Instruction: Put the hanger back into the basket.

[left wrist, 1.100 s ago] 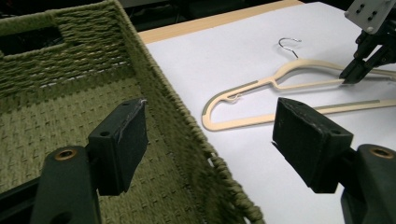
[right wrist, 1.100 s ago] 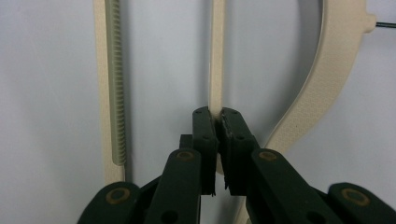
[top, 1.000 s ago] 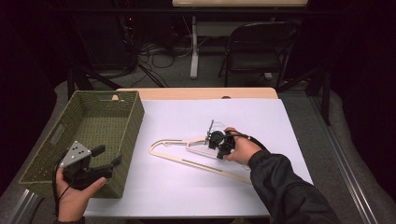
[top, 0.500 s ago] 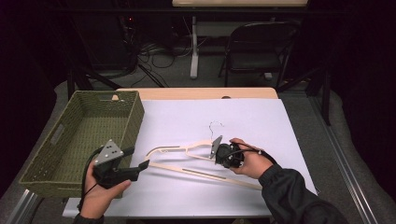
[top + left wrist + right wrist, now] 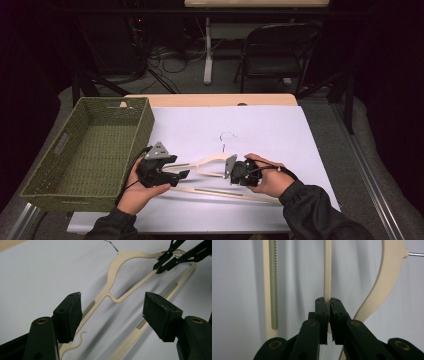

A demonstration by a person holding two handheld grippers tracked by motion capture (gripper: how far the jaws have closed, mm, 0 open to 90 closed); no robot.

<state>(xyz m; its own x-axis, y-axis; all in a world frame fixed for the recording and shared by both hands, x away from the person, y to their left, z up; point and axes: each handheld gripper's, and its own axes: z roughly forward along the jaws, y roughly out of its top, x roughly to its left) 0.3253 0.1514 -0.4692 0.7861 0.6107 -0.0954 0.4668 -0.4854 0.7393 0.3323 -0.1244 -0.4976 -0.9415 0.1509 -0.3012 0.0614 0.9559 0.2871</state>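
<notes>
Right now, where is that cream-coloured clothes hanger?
In the high view the hanger lies on the white table cover, right of the green basket, between the open left gripper and the right gripper clamped on it.

Left gripper (image 5: pixel 184 174) held low in the left hand (image 5: pixel 137 192), just left of the hanger (image 5: pixel 210 162), jaws wide apart, just been closing a little, the hanger's arm in the gap, untouched. Right gripper (image 5: pixel 226 167) in the right hand (image 5: pixel 267 176), at the hanger's right side, jaws pinched tight on its thin bar; dark sleeve (image 5: pixel 320 215) behind.
</notes>
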